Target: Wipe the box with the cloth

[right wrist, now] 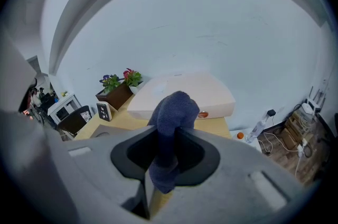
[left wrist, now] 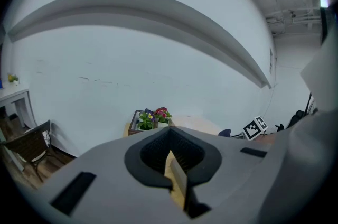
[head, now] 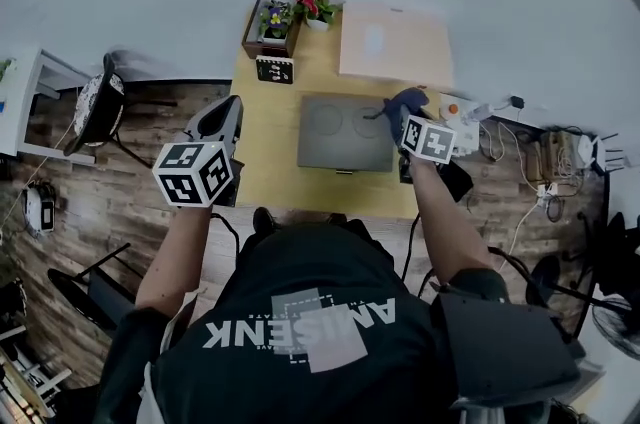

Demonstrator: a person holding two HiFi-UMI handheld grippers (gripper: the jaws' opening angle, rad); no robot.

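Observation:
A flat pale cardboard box (head: 395,40) lies at the far right of the wooden table (head: 270,127); the right gripper view shows the box (right wrist: 206,93) just beyond the jaws. My right gripper (head: 405,112) is shut on a dark blue cloth (head: 405,100), held above the table a little short of the box. The cloth (right wrist: 171,122) bulges up between the jaws. My left gripper (head: 222,122) hangs over the table's left edge, jaws closed with nothing in them (left wrist: 177,178).
A grey induction hob (head: 345,132) lies in the table's middle. A wooden planter with flowers (head: 275,20) and a small clock (head: 274,69) stand at the far left. Cables and a power strip (head: 480,117) lie right of the table; a chair (head: 100,107) stands left.

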